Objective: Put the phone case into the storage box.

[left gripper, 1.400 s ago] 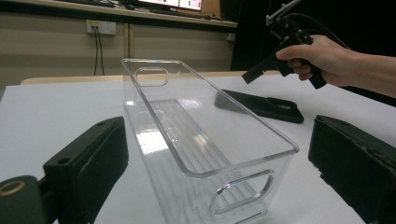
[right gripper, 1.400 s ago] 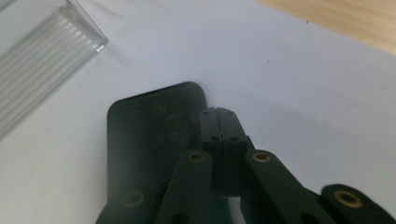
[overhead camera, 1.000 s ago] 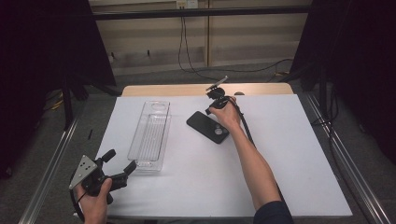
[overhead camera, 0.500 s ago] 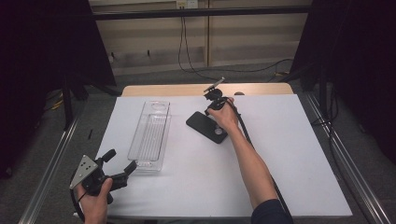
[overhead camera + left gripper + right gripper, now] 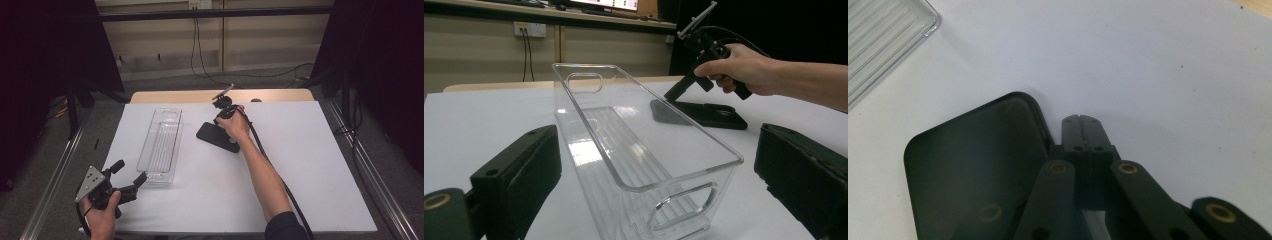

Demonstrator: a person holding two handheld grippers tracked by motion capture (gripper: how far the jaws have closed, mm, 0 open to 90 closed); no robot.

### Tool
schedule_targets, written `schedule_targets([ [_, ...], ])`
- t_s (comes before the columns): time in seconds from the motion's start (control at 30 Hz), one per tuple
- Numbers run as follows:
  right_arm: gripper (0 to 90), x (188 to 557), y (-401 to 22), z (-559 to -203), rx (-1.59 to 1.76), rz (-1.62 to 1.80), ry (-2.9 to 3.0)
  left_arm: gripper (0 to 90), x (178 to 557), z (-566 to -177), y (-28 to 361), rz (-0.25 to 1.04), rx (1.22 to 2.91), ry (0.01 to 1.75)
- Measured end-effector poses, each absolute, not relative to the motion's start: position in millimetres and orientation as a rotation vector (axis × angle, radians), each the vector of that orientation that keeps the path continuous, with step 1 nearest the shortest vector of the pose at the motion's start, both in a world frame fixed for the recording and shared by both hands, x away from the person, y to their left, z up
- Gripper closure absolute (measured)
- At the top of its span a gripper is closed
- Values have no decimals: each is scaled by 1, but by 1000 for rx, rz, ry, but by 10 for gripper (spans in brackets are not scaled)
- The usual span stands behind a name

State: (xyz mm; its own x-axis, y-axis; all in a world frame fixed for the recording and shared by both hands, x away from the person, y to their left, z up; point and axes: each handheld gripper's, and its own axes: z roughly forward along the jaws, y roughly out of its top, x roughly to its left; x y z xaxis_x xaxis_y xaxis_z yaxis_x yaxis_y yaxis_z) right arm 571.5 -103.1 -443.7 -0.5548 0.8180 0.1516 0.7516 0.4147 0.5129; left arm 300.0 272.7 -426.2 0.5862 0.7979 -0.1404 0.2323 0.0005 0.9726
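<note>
The right claw [image 5: 1081, 120] is clenched with nothing between its jaws, its tips pressed together and pointing down at the white worktop [image 5: 300, 165] just beside the far long edge of the black phone case [image 5: 218, 137]. In the right gripper view the case [image 5: 978, 175] lies flat to the left of the tips, its rounded corner close by, and whether the tips touch its rim I cannot tell. The case's long axis runs aslant across the worktop in the high view, from upper left to lower right, and the claw stands at the side facing away from the person. The clear bin [image 5: 161, 145] lies well to the left of the case, long axis running away from the person, empty. The left claw [image 5: 127, 181] is released, jaws spread wide at the near end of the bin [image 5: 649, 165], holding nothing. The right hand [image 5: 232, 122] is far nearer the case, so any push or lift would likely fall to it, working from that far edge toward the bin
</note>
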Motion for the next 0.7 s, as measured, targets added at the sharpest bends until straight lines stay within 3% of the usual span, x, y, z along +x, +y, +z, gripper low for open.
schedule_targets([
  [0.7,900,553,-71,-447,1309,910,2615,49,300,-426,274,553,1545,909],
])
